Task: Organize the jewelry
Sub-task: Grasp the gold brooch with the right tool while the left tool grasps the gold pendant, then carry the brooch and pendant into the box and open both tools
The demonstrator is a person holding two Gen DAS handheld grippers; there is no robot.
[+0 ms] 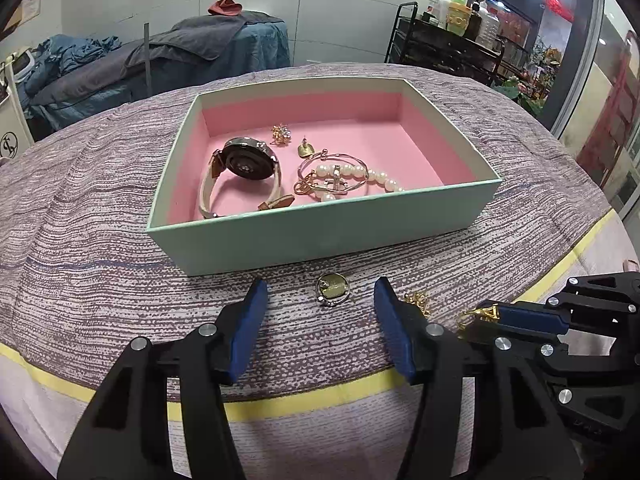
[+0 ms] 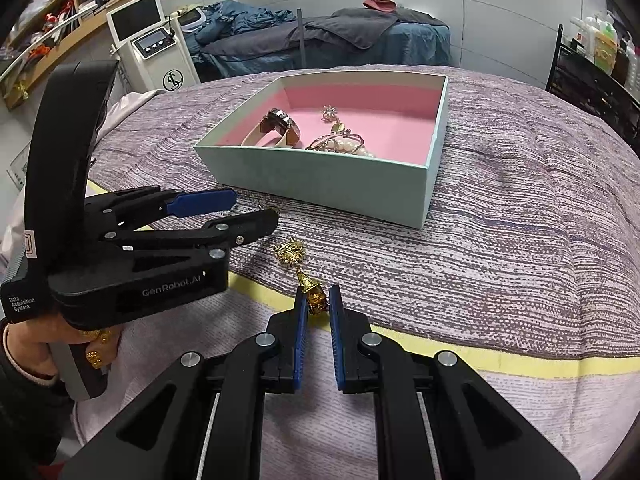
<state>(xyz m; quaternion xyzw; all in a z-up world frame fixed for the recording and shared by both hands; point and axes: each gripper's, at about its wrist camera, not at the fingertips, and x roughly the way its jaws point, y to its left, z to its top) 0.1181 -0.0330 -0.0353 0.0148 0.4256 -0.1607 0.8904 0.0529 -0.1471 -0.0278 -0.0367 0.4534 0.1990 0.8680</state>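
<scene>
A mint box with pink lining sits on the purple bedspread. It holds a watch, a pearl bracelet and small gold pieces. In front of the box lies a round silver-rimmed pendant, on the cloth between the fingers of my left gripper, which stands open and does not touch it. My right gripper is shut on a gold drop earring near the yellow stripe. A second gold earring lies loose just beyond it. In the right wrist view the left gripper reaches in from the left.
The yellow stripe marks the bedspread's near edge. A person's hand holds the left gripper's handle. Beyond the bed stand a massage table, a white machine and a black cart with bottles.
</scene>
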